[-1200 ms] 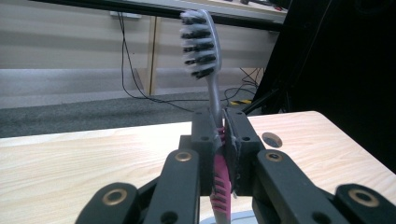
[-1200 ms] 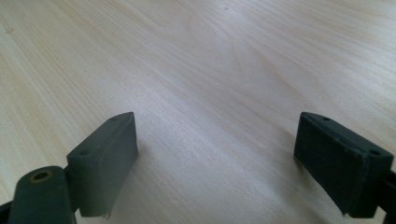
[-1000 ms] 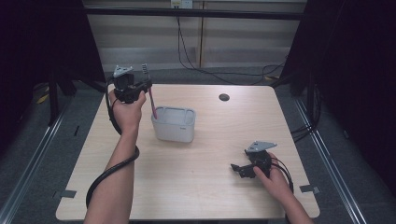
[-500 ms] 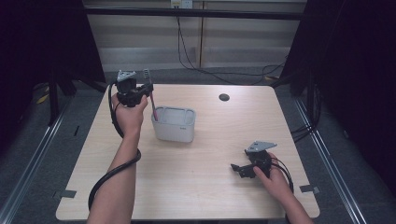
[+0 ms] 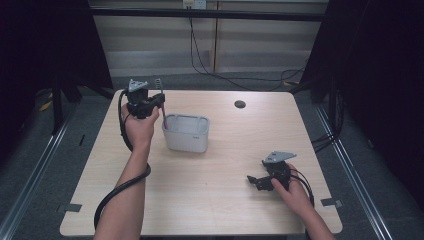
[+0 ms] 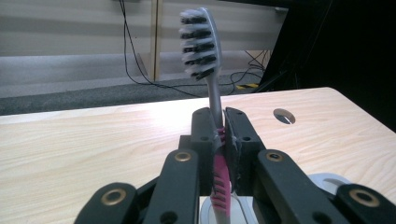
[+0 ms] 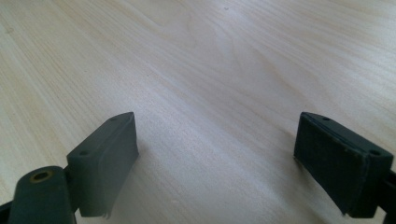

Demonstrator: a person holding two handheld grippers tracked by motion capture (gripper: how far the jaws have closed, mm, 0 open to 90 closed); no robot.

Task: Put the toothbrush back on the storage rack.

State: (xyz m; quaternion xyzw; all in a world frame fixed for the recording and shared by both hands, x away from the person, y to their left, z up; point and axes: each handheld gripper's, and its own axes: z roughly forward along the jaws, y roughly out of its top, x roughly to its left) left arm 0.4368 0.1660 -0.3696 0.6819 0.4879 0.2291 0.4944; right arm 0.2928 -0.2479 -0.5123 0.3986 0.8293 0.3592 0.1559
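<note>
Left gripper view looks along the left tool (image 6: 219, 140), whose two black jaws are clamped on a toothbrush (image 6: 212, 93). Its pink grip sits between the pads, and its grey neck and white-and-dark bristle head stand upright above them. Just below the jaws is the rim of a white container (image 6: 327, 179).

From the high view, the left tool (image 5: 150, 102) is held above the table (image 5: 225, 200), just beside the far left corner of the pale rectangular container (image 5: 186, 132), with the brush end dipping toward its rim.

Well apart from it, near the front right edge, the right tool (image 5: 257, 181) rests low over the table; in its own view its jaws stand wide apart with bare wood between them (image 7: 215, 140).

Beyond the tools, the table is light wood grain with a round cable hole (image 5: 240, 104) at the far side. Past it run grey floor, a pale wall with hanging cables (image 5: 200, 55), and dark curtains on both sides.
</note>
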